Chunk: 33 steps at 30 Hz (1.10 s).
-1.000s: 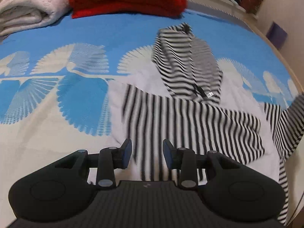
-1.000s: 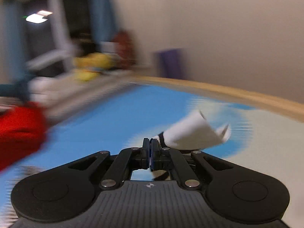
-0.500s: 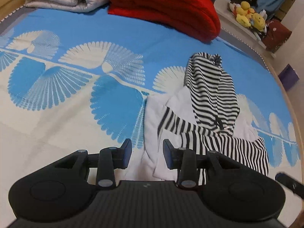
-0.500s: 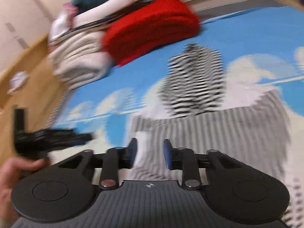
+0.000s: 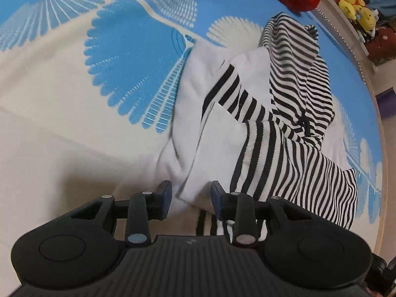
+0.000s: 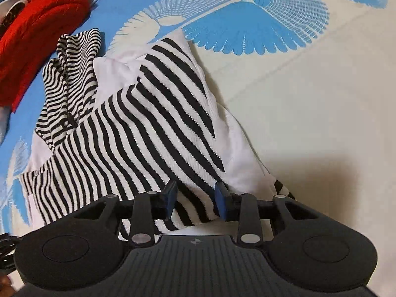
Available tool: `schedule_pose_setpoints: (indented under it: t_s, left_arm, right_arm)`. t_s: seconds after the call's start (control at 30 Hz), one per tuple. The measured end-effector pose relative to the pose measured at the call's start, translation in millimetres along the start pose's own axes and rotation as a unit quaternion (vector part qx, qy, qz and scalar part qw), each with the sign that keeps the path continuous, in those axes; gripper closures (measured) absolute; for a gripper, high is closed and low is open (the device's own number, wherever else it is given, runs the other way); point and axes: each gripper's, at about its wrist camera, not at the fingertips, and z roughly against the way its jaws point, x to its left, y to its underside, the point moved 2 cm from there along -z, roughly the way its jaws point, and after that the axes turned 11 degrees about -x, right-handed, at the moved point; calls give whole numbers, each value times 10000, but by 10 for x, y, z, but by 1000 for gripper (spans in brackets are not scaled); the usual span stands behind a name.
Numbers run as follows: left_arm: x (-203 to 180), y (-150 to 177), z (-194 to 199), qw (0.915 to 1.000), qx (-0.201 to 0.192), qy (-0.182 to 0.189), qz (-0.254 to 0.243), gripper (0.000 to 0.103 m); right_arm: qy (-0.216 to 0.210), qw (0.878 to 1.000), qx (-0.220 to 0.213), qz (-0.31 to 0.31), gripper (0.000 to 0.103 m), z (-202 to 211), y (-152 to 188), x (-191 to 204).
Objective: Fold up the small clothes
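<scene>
A black-and-white striped top (image 5: 292, 148) lies crumpled on a bedspread (image 5: 74, 123) printed with blue and cream fan shapes. Part of it is turned over so the plain white inside shows, and its finely striped hood lies at the far end, toward a folded red blanket (image 6: 32, 49) at the head of the bed.

The left gripper (image 5: 190, 195) points steeply down at the near left edge of the top. Its jaws have just been closing a little, yet they are parted, and a white fold of the fabric sits in the gap between them. The left pad is clear of the cloth; whether the right pad brushes it is hard to say from this angle.

The right gripper (image 6: 196, 198) points down at the near right part of the top. Its jaws have just been opening and stand apart, with a broadly striped flap of the fabric running up between the two blue pads, and neither pad appears to press on it. Just beyond its right finger a white corner of the top lies against the cream bedspread. Yellow soft toys (image 5: 356, 2) sit on a ledge beside the bed.
</scene>
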Motion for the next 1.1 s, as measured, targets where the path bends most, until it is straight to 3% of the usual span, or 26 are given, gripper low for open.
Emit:
schedule_pose_setpoints:
  t_s: [0.03, 0.13, 0.23, 0.37, 0.43, 0.5, 0.53, 0.63, 0.7, 0.8, 0.9, 1.0, 1.1]
  left_arm:
    - [-20, 2, 4, 9999, -66, -122, -59, 81]
    - [-166, -24, 170, 9982, -311, -205, -465, 98]
    - [-290, 2, 489, 9933, -641, -266, -919, 99]
    - [-213, 53, 798, 9926, -885, -252, -796, 99]
    - [-160, 89, 685, 9928, -679, -541, -826, 99]
    - [-111, 76, 532, 9939, -362, -562, -876, 99]
    - [-93, 66, 520, 9944, -387, -545, -815, 99]
    - [-228, 89, 578, 9924, -622, -61, -1057, 97]
    - [-342, 194, 446, 9892, -450, 180, -1382, 93]
    - [-262, 352, 181, 9875, 115, -354, -1529, 86]
    - [-276, 211, 404, 9887, -308, -466, -1389, 86]
    - [-399, 64, 803, 9793, -1249, -216, -1576, 83]
    - [-467, -24, 1019, 9714, -1803, -103, -1539, 83]
  right_arm:
    - [-19, 10000, 16, 34, 68, 16, -10, -3]
    - [-38, 9998, -7, 189, 68, 92, -58, -1]
    - [-56, 9999, 10, 148, 68, 105, -130, -11]
    - [12, 9996, -58, 288, 68, 125, -166, -6]
    - [122, 9994, -45, 319, 68, 121, -153, -39]
    - [256, 9991, -59, 340, 68, 125, -143, -63]
    - [248, 9991, -79, 324, 68, 141, -146, -63]
    - [222, 9988, -136, 425, 67, 165, -143, -27]
    - [244, 9983, -43, 518, 67, 126, -110, -28]
    - [298, 9980, -24, 553, 67, 137, -92, -23]
    - [246, 9973, -360, 587, 67, 366, -178, 74]
    - [43, 9897, -1013, 1009, 65, 680, -283, 277]
    - [-121, 9765, -1561, 1482, 61, 905, -316, 448]
